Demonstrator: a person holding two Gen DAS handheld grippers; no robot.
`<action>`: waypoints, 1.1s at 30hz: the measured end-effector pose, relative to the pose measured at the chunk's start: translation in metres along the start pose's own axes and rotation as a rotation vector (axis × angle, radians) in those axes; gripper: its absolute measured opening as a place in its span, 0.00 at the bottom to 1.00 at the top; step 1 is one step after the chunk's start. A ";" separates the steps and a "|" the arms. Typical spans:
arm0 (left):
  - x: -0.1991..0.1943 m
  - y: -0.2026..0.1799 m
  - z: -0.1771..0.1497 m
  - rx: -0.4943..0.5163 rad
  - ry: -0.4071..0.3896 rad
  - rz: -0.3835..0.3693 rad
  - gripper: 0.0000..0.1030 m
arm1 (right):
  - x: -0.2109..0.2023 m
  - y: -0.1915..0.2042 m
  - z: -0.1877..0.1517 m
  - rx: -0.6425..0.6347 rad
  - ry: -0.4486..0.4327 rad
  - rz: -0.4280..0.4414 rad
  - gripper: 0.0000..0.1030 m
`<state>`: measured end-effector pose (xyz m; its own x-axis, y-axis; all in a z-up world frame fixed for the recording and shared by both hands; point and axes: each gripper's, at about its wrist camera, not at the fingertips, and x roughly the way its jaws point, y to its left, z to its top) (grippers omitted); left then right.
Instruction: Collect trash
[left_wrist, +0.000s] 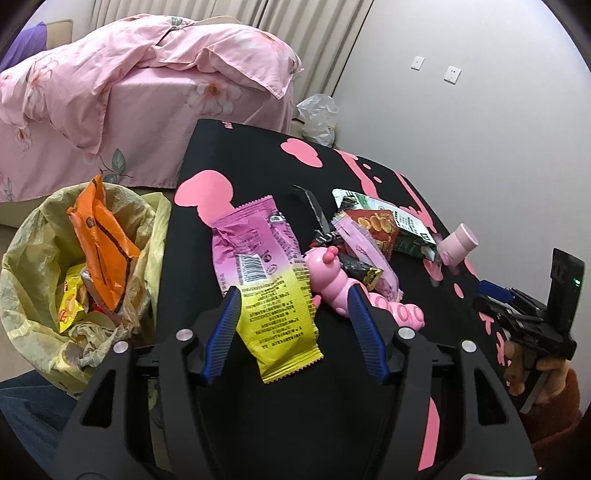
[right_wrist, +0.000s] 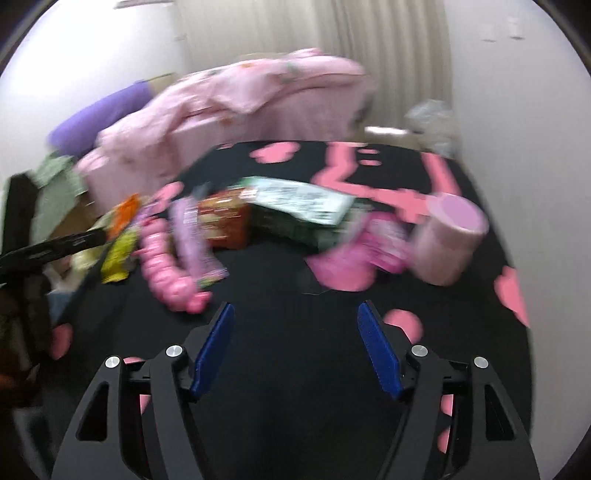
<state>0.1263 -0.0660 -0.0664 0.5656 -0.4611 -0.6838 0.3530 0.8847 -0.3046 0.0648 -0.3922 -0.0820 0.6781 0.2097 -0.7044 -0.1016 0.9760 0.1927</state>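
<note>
Behind everything, a bed draped in pink floral bedding is seen against pale curtains. Nearer, a black mat with pink shapes is spread over the table, and most of the trash is scattered on it. Just beside the mat's left edge, a bin lined with a yellow bag is placed; an orange wrapper and yellow packets are already held inside it. On the mat, a pink and yellow wrapper is laid lengthwise between the spread fingers of the left gripper, whose jaws are held apart and are not pressed on it. Touching the wrapper's right side, a pink caterpillar toy is seen. Beyond it, a red snack packet and a green and white packet are piled together, with a small pink cup tipped over near them. The right gripper is seen, blurred, over bare mat, its jaws wide apart with nothing between them.
</note>
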 end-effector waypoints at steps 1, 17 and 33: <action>0.001 -0.001 0.000 0.005 0.002 -0.004 0.58 | -0.001 -0.008 -0.001 0.050 -0.004 -0.019 0.64; -0.005 0.011 0.002 -0.028 -0.013 0.062 0.59 | 0.070 -0.027 0.029 0.095 0.094 -0.095 0.27; 0.004 -0.003 -0.008 -0.008 0.015 0.022 0.59 | 0.024 -0.015 -0.029 0.045 0.133 0.073 0.47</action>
<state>0.1212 -0.0696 -0.0738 0.5615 -0.4405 -0.7005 0.3348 0.8951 -0.2945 0.0614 -0.3999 -0.1210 0.5676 0.2885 -0.7711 -0.1121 0.9550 0.2747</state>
